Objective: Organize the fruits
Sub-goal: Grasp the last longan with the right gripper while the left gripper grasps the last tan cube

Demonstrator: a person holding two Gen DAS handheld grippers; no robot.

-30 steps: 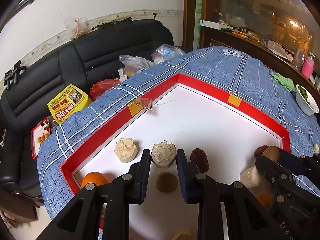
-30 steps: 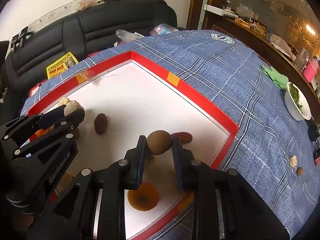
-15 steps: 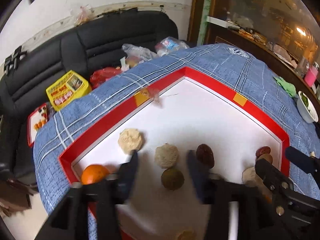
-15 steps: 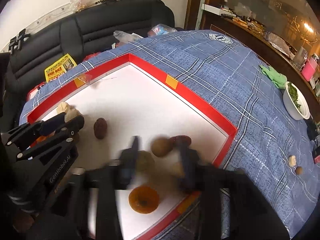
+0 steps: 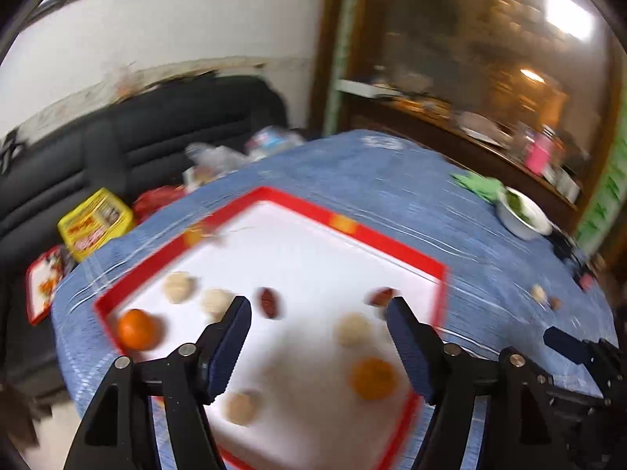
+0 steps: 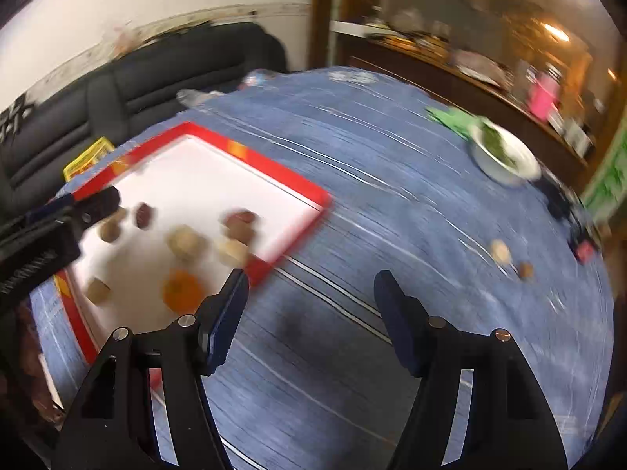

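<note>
Both grippers empty, fingers spreading; two stray fruits near the white bowl point(image 6: 505, 156).

Most fruit sits on the red-rimmed tray point(image 5: 392, 231). My right gripper point(image 6: 309, 301), left gripper point(image 5: 317, 325) swing blurred; I may bump an orange point(image 5: 137, 329).

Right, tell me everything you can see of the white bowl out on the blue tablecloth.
The white bowl is round and smooth-walled, perhaps ceramic or plastic, though motion blur hides the finish. It stands upright on the blue plaid tablecloth, well clear of the red-rimmed tray. Something leafy and green lies inside. A green cloth lies right beside it on the far side; whether they touch is unclear. No gripper is near it.
</note>
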